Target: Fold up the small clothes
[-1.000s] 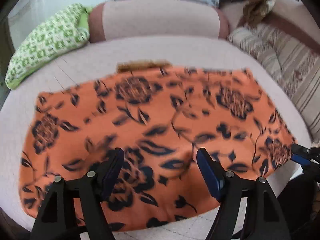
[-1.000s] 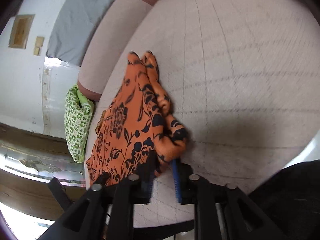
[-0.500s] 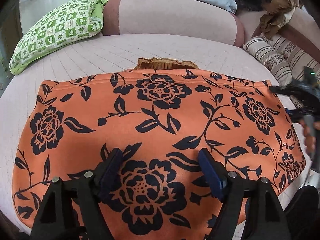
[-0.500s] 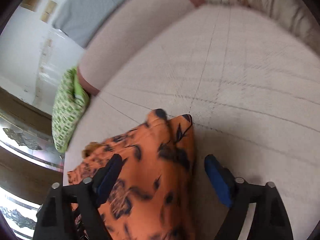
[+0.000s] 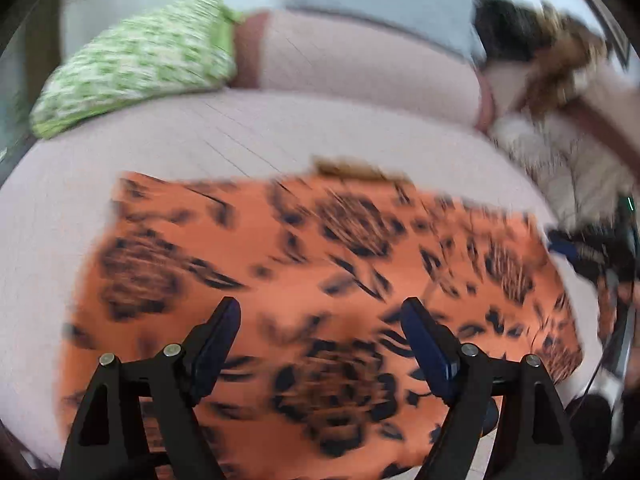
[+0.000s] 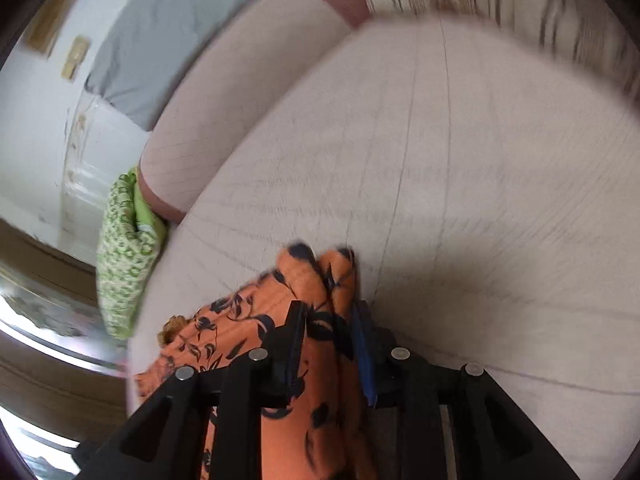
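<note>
Left wrist view: the left hand-held gripper [image 5: 320,322] hangs over the orange floral garment [image 5: 312,280] with its jaws wide and nothing between them; they have just been opening a little further. The garment lies spread flat on the pale quilted bed [image 5: 224,140], much as it did a second ago, though this picture is smeared by motion where the one half a second back was sharp. At the garment's right end the right hand-held gripper [image 5: 568,250] shows dimly.

Right wrist view: the right hand-held gripper [image 6: 330,312] has its jaws narrow, pinching a bunched fold at the garment's [image 6: 304,344] corner. Half a second ago those jaws stood wide around the cloth; they have just been closing and now press on it. I judge this a fresh, better-placed hold on the corner, ready for carrying that end across for a fold, which is not yet made.

Counted: one garment, two hand-held grippers, one green patterned pillow [image 5: 136,64], one striped cushion [image 5: 560,168] at the right, and one brown-edged item [image 5: 352,168] peeking from behind the garment's far edge.
</note>
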`<state>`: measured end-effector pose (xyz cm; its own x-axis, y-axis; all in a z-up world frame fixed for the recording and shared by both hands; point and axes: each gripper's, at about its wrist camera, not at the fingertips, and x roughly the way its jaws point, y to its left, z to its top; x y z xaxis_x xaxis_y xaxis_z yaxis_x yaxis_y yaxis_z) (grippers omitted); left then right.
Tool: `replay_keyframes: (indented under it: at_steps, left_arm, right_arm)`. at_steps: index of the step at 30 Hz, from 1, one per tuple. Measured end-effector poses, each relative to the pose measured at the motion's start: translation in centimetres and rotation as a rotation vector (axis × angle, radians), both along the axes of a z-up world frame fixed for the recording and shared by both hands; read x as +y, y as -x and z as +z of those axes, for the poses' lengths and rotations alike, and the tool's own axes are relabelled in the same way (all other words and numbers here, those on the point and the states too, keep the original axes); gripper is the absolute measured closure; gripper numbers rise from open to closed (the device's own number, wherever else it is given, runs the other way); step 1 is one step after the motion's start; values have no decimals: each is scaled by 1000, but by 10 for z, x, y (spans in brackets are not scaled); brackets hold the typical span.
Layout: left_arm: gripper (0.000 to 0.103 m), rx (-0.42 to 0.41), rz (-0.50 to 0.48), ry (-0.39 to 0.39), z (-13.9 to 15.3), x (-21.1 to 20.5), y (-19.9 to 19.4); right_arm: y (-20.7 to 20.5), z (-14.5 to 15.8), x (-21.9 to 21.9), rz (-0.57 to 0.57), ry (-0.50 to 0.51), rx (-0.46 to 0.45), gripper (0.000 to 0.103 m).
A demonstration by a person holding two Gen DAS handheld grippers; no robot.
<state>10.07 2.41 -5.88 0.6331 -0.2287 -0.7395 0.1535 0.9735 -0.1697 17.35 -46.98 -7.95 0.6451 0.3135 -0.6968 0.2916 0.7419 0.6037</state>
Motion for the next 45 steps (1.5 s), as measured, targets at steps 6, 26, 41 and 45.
replay_keyframes:
  at_steps: [6, 26, 41, 45]
  left_arm:
    - [21, 28, 224, 127, 15, 121, 18]
    - [57, 253, 348, 240, -17, 163, 23]
    - [97, 287, 332, 398, -63, 198, -127]
    - [95, 278, 359, 394, -60, 197, -123]
  right_arm:
    - [43, 54, 62, 196, 46, -134, 71]
    - [77, -13, 114, 321, 35, -104, 41]
    - [73, -15, 113, 335, 3, -119, 38]
    - [72, -16, 112, 333, -23, -124, 35]
